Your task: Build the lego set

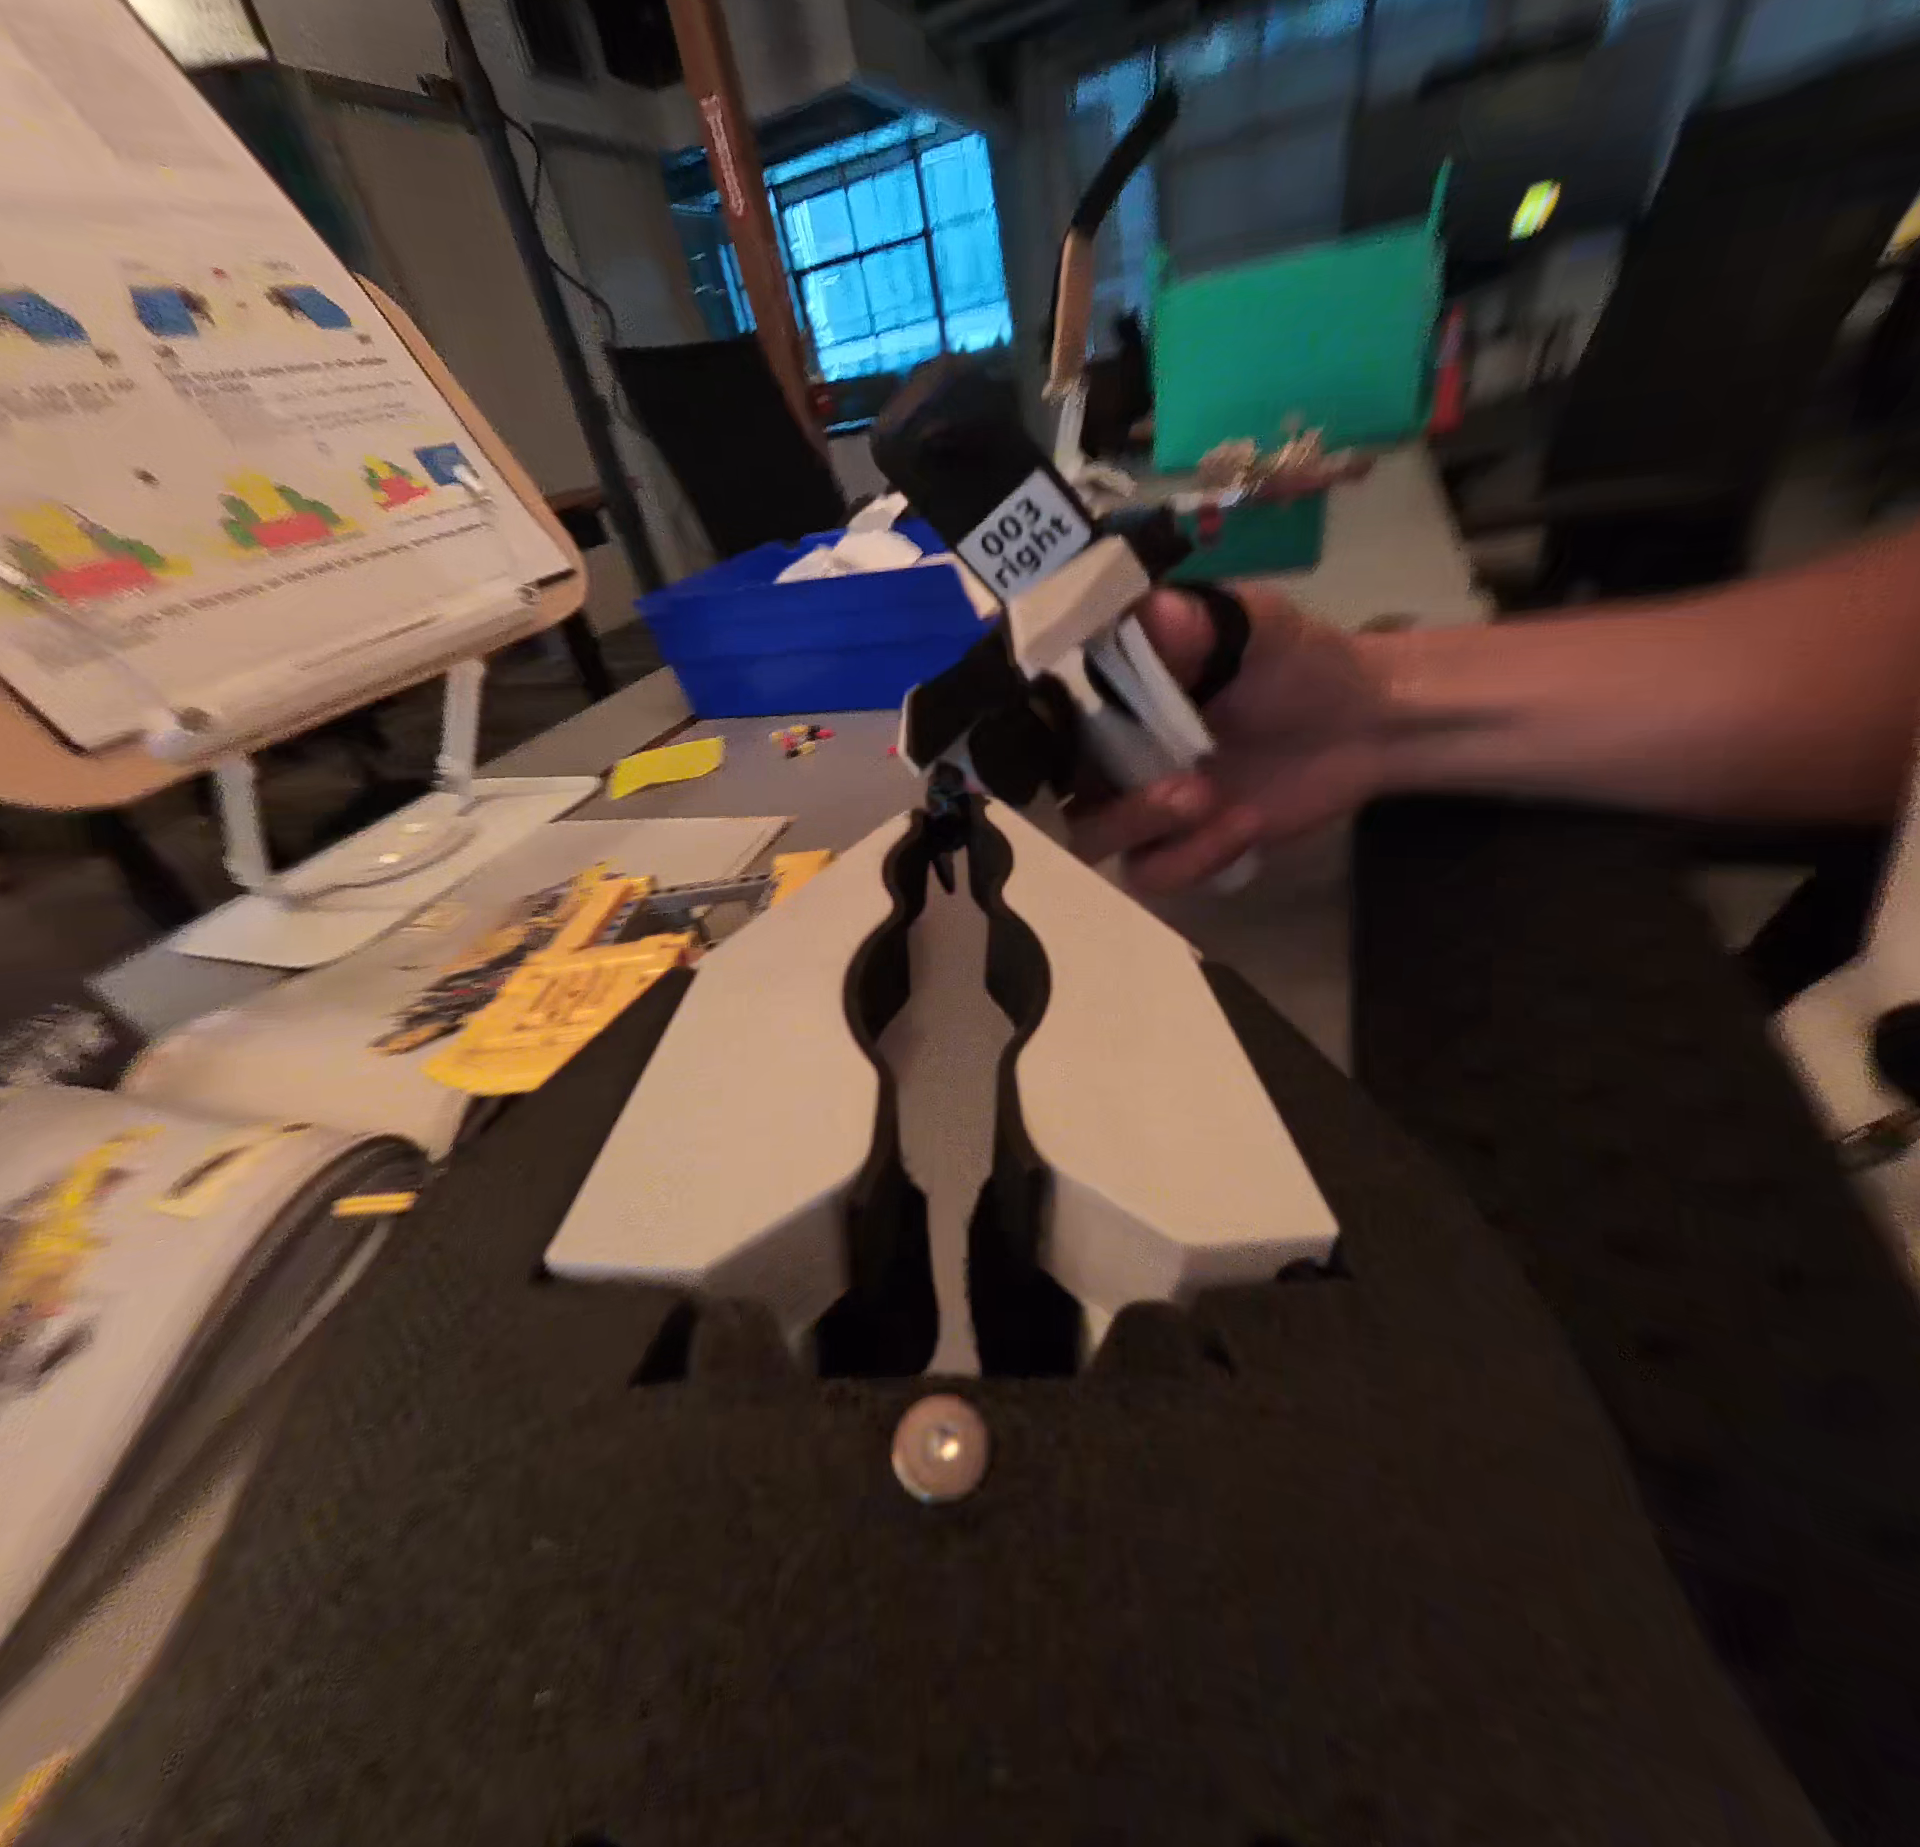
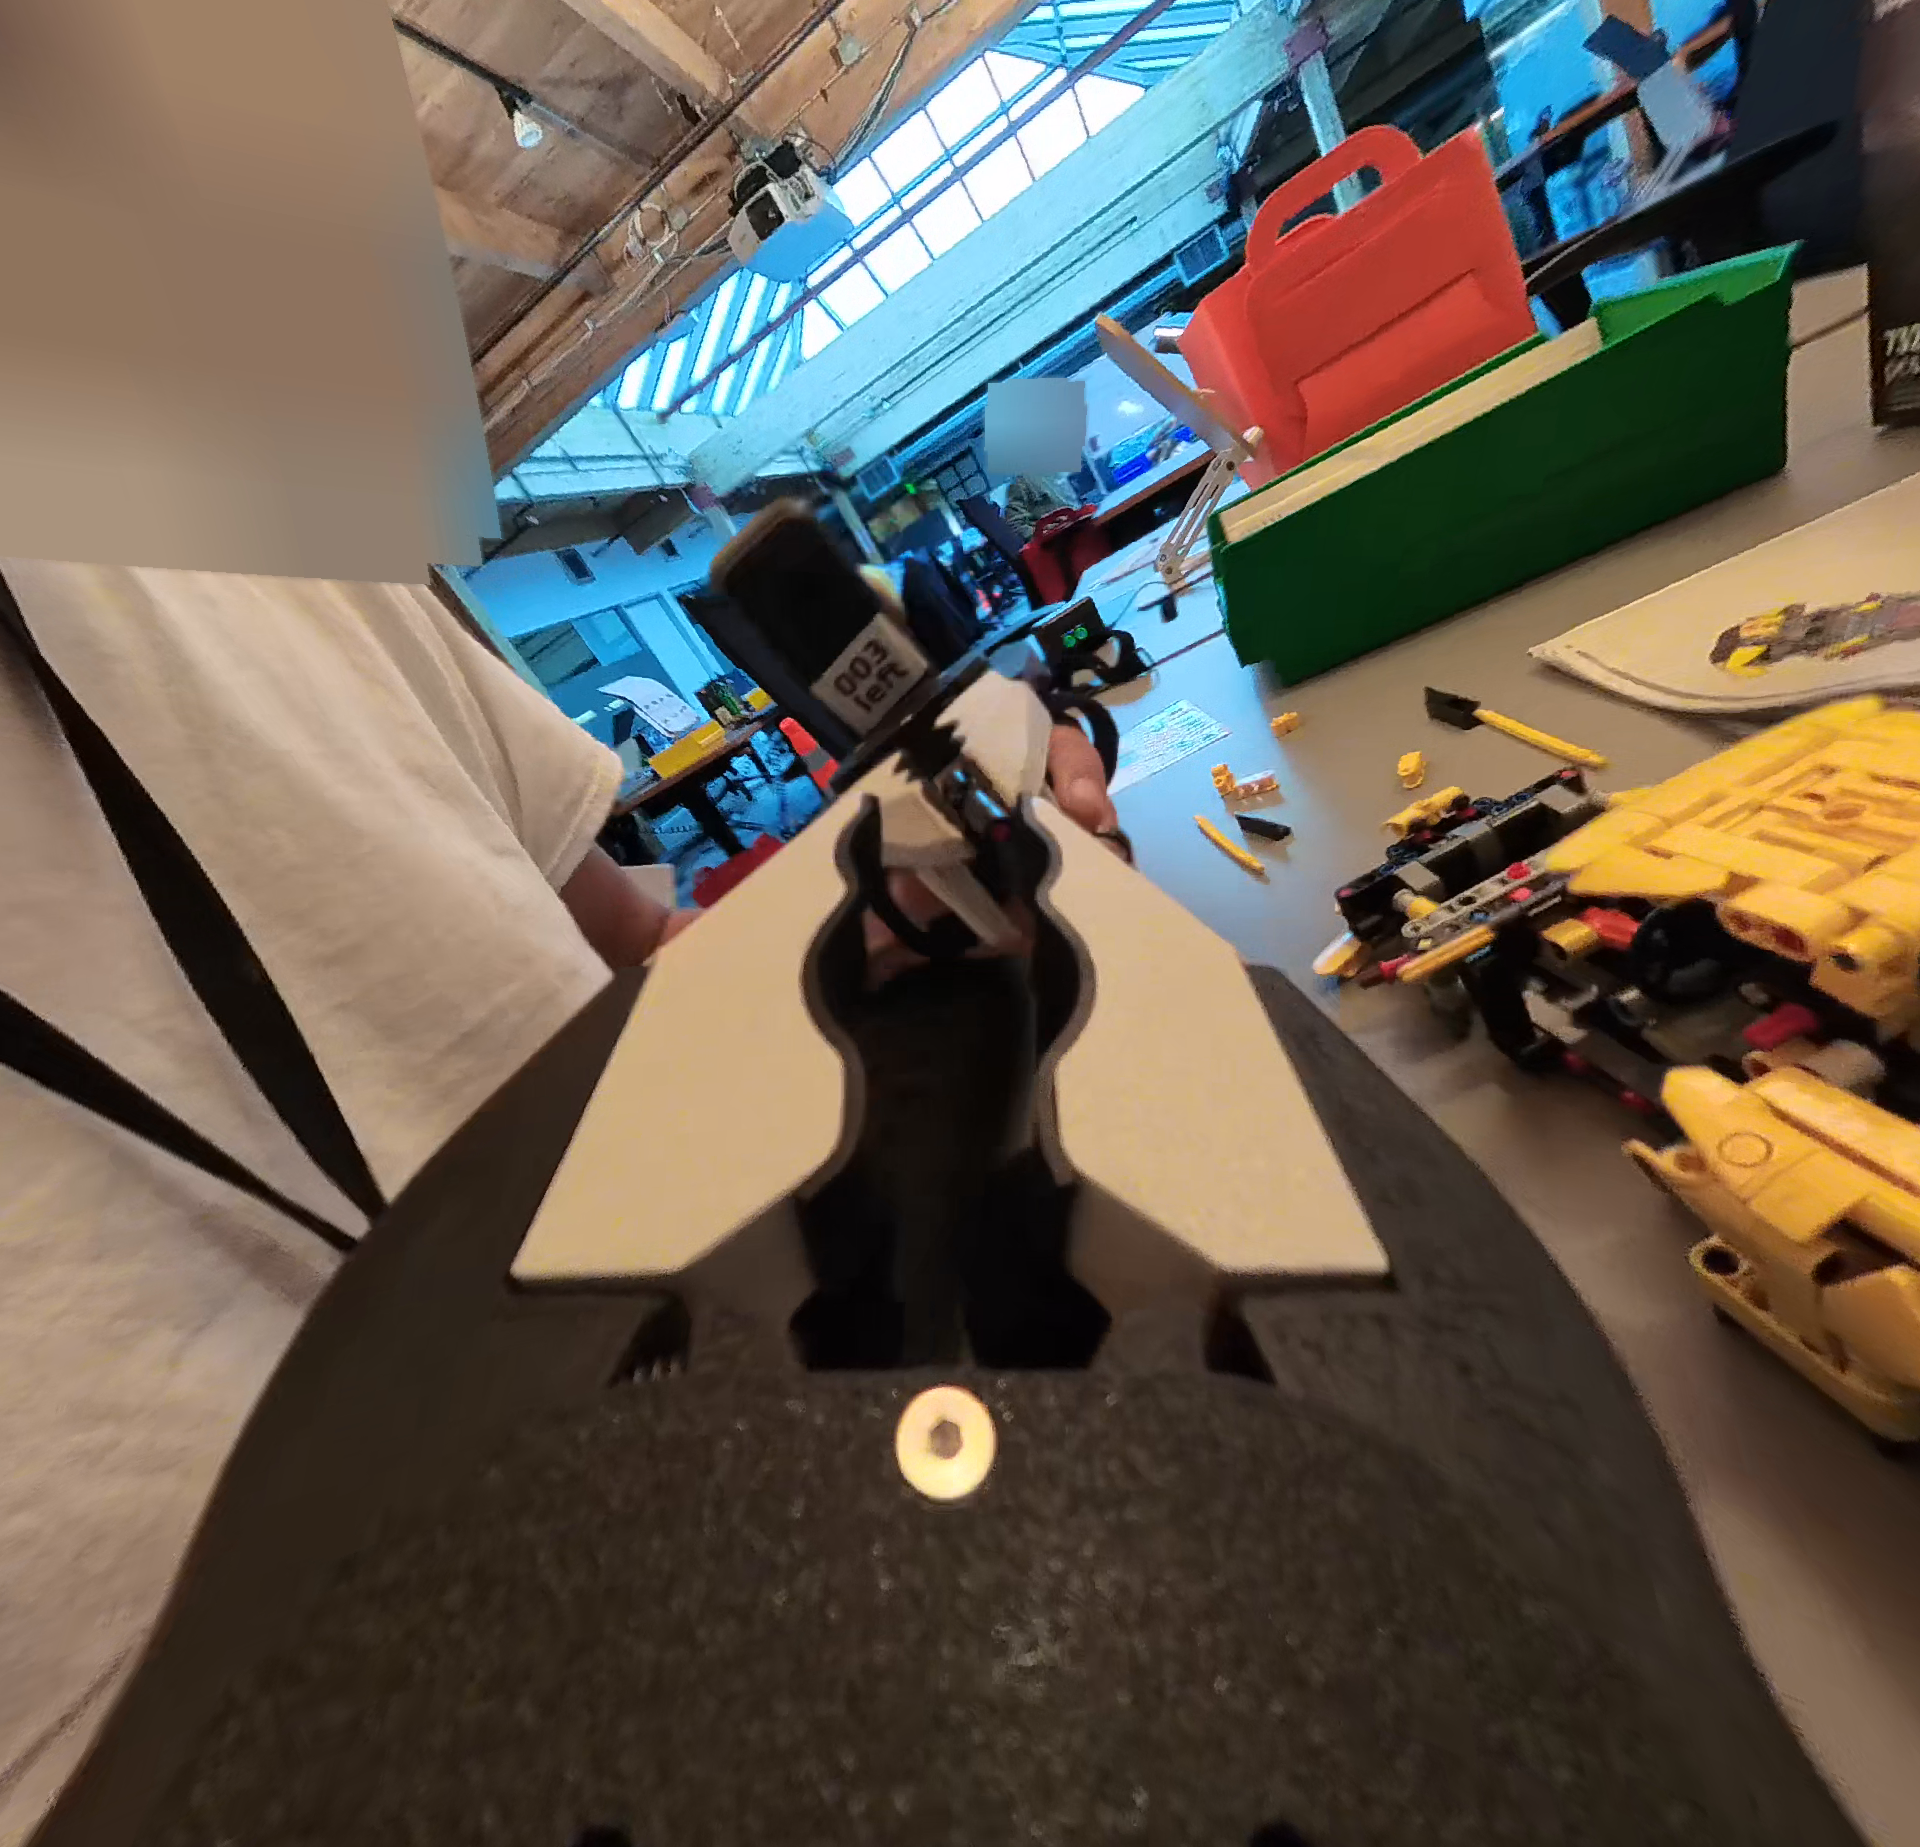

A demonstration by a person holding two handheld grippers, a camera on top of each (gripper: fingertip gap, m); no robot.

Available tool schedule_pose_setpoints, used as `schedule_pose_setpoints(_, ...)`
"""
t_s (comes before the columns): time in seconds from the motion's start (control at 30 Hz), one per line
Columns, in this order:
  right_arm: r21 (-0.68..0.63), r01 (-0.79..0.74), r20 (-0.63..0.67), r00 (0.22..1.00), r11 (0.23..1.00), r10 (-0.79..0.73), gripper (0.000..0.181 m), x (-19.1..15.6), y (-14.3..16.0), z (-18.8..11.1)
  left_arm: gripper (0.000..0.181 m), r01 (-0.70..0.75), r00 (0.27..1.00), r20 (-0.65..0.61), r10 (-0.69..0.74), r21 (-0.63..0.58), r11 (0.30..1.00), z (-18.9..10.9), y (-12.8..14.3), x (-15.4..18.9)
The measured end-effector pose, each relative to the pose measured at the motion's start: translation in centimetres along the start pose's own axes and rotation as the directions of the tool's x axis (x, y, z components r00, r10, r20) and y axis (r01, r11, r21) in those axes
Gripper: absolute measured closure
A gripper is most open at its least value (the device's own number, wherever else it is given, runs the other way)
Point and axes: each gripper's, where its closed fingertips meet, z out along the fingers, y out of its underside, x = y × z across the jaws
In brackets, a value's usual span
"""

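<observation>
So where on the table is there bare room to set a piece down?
Bare grey tabletop lies between the green plastic bin and the scattered small yellow pieces. It is crowded around the yellow and black lego vehicle.

Grey-fingered black gripper [image 1: 948,841]; white T-shirt [image 2: 260,862]

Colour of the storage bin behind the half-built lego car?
Green plastic storage bin; clearest in the right wrist view.

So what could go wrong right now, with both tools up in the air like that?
The small black Lego piece sits only at the very tips of the left gripper's fingers, off the grey table; a slip could drop it. Blur hints at fast motion, so the right gripper might knock it.
</observation>
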Motion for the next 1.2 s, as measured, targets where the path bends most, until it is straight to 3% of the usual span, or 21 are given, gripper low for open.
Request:
schedule_pose_setpoints(0.07, -0.004, -0.089, 0.017, 0.996, 0.996, 0.089, 0.155, 0.2, 0.2, -0.4, 0.175, -0.122, 0.992, 0.04, 0.123, -0.034, 0.992, 0.0, 0.5, -0.1)
schedule_pose_setpoints(0.17, -0.115, -0.242, 0.027, 0.969, 0.963, 0.247, 0.151, 0.7, 2.4, -0.1, 0.175, -0.255, 0.963, 0.086, 0.256, -0.02, 0.967, -0.2, -0.1, -0.1)
schedule_pose_setpoints(0.3, -0.103, -0.308, 0.098, 0.943, 0.946, 0.318, 0.14, 0.3, 2.1, 0.5, 0.175, -0.339, 0.939, 0.064, 0.339, -0.017, 0.941, 0.1, 0.0, 1.0)
schedule_pose_setpoints(0.43, -0.129, -0.373, 0.201, 0.898, 0.919, 0.392, 0.151, -0.9, 1.9, 0.8, 0.175, -0.402, 0.914, 0.043, 0.403, -0.033, 0.915, 0.5, 0.5, 1.8)
schedule_pose_setpoints(0.53, -0.164, -0.364, 0.182, 0.902, 0.917, 0.391, 0.167, -0.9, 2.8, 1.0, 0.175, -0.413, 0.91, 0.019, 0.413, -0.023, 0.911, 0.6, 0.5, 2.4)
schedule_pose_setpoints(1.0, -0.165, -0.288, 0.15, 0.938, 0.943, 0.313, 0.167, -1.2, 3.1, 0.8, 0.175, -0.413, 0.91, 0.024, 0.413, -0.014, 0.911, 0.6, 0.3, 2.5)
schedule_pose_setpoints(1.07, -0.157, -0.303, 0.178, 0.928, 0.94, 0.328, 0.158, -1.6, 2.8, 1.0, 0.175, -0.396, 0.918, 0.021, 0.396, -0.001, 0.918, 0.4, 0.1, 2.4)
schedule_pose_setpoints(1.2, -0.169, -0.325, 0.179, 0.918, 0.93, 0.354, 0.167, -1.6, 3.0, 0.9, 0.175, -0.408, 0.913, 0.016, 0.407, 0.003, 0.913, 0.4, 0.0, 2.7)
